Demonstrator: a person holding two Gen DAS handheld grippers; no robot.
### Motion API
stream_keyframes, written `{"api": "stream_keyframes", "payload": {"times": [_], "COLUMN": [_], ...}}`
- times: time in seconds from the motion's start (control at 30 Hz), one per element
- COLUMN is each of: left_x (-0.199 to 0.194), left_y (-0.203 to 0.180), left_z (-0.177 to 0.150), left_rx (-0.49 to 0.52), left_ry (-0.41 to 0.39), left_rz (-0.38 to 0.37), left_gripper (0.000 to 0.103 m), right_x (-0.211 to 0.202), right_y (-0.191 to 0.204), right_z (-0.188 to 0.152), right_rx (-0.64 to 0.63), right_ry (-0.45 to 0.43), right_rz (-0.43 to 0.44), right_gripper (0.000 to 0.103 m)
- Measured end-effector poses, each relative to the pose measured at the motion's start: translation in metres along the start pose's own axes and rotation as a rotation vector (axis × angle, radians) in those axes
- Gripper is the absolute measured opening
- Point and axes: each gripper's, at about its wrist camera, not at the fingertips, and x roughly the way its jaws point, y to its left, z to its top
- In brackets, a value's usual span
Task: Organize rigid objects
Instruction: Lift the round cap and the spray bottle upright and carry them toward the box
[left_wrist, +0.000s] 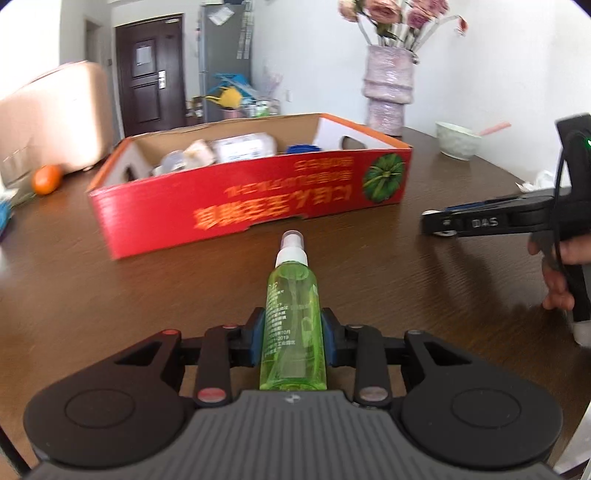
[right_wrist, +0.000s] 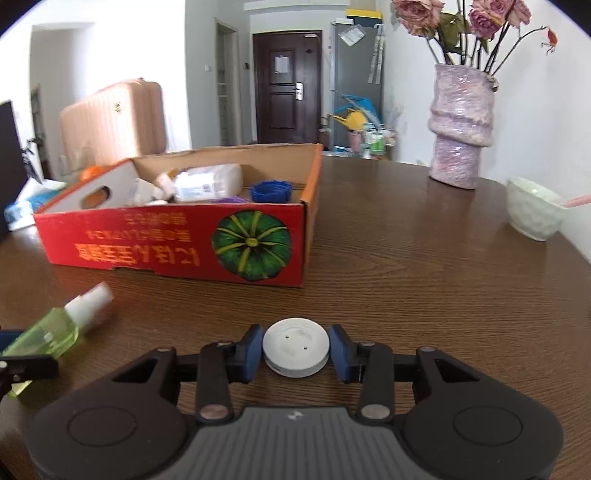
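Here, hand-held grippers clamp a spray bottle (left_wrist: 293, 314) and white disc (right_wrist: 295, 347) over dark wooden table (right_wrist: 406, 266) (door (right_wrist: 286, 85) behind).

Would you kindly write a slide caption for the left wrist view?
Left claw gripping a green plastic spray bottle above the brown wooden table, facing the red cardboard box.

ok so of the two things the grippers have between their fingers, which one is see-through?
The green spray bottle in the left gripper. Its tinted plastic lets light through, with a white pump on top. The round disc in the right gripper is solid white.
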Motion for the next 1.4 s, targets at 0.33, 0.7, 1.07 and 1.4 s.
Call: {"api": "stream_keyframes", "payload": {"times": [0.33,0.7,1.07,1.4], "left_x": [-0.049,-0.135,-0.187,-0.131], "left_y": [0.006,0.020,0.041,0.065], "left_z": [-0.015,-0.019,-0.032,0.042], "left_rx": [-0.028,-0.111,-0.179,-0.051], "left_ry": [-0.128,-0.278,-0.375,-0.395], "left_rz": [0.103,0.131,0.159,0.180], "left_gripper": [0.031,0.031,0.031,0.031], "right_x": [-0.072,-0.171,-0.214,-0.171], "right_y": [0.029,0.043,0.076,0.084], "right_z": [-0.033,-0.065,-0.062,-0.019], "right_rx": [0.003,0.055,-0.006,-0.065], "right_ry": [-0.076,-0.192,-0.296,-0.275], "right_rz": [0.030,0.005,0.036,0.069], "right_gripper": [0.038,0.038,0.038,0.038]}}
